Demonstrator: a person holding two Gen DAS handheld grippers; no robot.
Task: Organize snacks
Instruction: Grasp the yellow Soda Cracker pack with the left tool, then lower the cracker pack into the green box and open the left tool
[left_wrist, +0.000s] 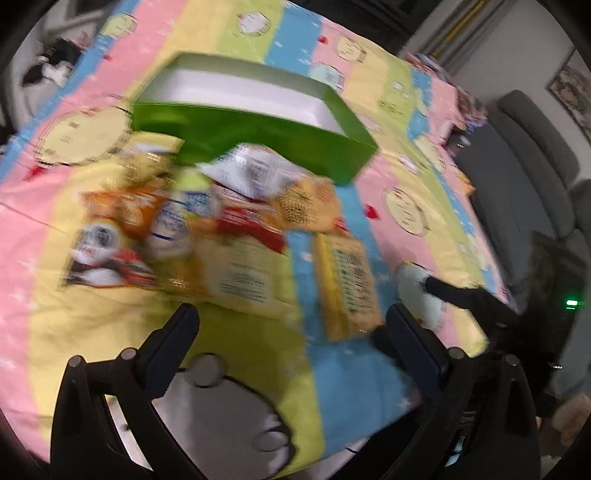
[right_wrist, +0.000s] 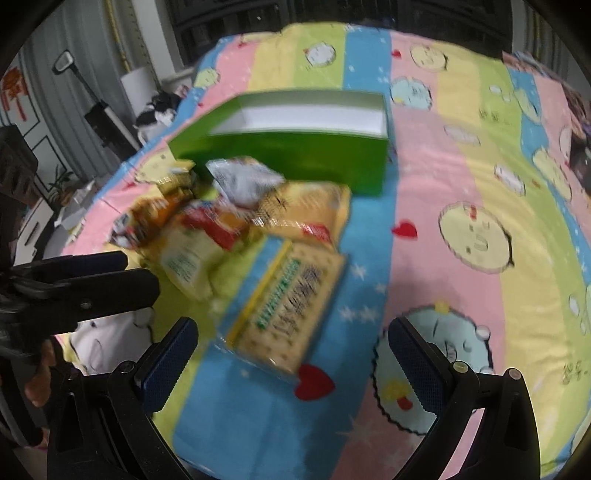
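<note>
Snacks (left_wrist: 221, 236) lie heaped on the striped bedspread (right_wrist: 480, 184) ahead of both tongs, short of the empty green box (left_wrist: 258, 125). One cracker pack (right_wrist: 291, 314) lies nearest, just ahead of the right tongs (right_wrist: 291, 354); left tongs (left_wrist: 291, 332) and right both gape, holding nothing. Risk: crackling, overlapping bags may slip or drag neighbours. Motion blur obscures labels and edges.
</note>
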